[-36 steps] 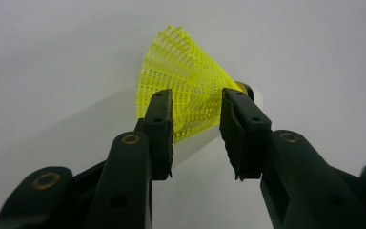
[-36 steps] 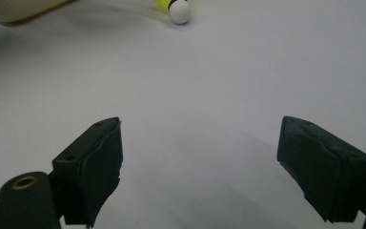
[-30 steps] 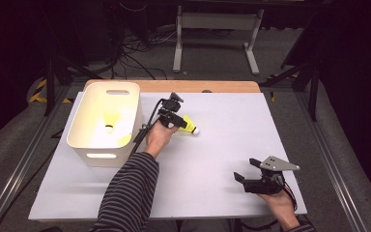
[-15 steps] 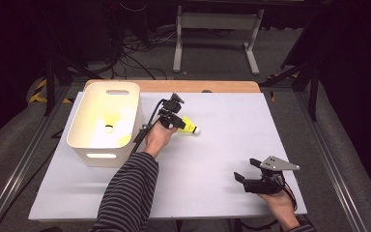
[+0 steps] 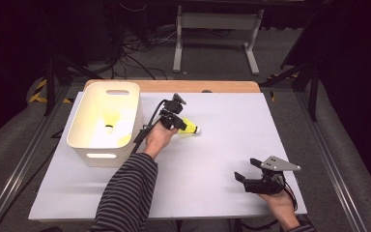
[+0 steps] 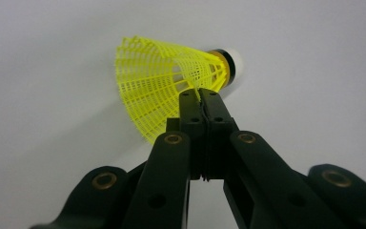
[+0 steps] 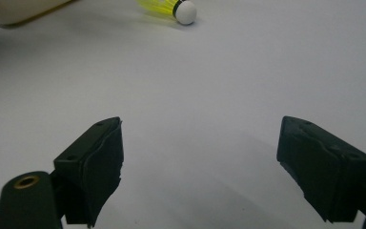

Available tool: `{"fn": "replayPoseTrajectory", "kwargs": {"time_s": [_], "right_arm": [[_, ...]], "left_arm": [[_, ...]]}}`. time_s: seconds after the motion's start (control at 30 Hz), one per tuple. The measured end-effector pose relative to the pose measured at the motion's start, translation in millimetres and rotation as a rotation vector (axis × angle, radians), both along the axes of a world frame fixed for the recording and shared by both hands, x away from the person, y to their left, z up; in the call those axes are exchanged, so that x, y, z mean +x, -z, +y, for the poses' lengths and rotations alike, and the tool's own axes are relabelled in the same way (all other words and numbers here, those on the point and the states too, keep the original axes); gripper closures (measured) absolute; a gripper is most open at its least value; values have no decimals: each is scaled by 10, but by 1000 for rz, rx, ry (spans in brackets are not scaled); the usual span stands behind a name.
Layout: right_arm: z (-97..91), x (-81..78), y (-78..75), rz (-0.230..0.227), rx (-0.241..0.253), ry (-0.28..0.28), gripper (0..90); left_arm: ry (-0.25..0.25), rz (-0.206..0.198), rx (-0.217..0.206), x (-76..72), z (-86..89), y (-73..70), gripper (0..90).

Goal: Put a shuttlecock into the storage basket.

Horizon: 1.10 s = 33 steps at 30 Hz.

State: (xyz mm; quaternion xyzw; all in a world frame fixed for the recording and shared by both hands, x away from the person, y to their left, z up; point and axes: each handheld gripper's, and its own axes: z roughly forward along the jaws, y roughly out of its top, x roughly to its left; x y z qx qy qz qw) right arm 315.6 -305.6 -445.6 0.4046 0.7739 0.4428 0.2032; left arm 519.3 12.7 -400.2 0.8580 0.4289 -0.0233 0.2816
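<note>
High view: the left gripper (image 5: 178, 119) is pinched onto the yellow plastic mesh shuttlecock with a white cork tip (image 5: 189, 128), which lies on the white table (image 5: 222, 145) just beside the white plastic bin (image 5: 125, 104). Since the earlier frame its jaws have just been closing on the skirt.

Left gripper view: the jaws meet on the thin mesh edge, so the shuttlecock (image 6: 171, 81) could tear free or swing out when lifted.

Right gripper view: the right gripper (image 7: 200, 162) hangs wide and empty, well apart from the shuttlecock (image 7: 176, 9)

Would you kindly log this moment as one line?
left gripper: just closed, shut on yellow shuttlecock skirt | right gripper: open, idle on table | white bin: another shuttlecock inside
</note>
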Motion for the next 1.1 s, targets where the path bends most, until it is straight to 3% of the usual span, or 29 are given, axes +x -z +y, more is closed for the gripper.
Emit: {"fn": "replayPoseTrajectory", "kwargs": {"time_s": [0.3,0.97,1.1], "right_arm": [[-8,-8,-13,-9,8,3,165],[-29,-8,-26,-20,19,10,165],[-23,-8,-25,-20,15,6,165]], "left_arm": [[18,-4,-21,-47,-29,-49,898],[33,-29,0,-146,35,-212,898],[36,-18,-3,-167,43,-230,898]]}}
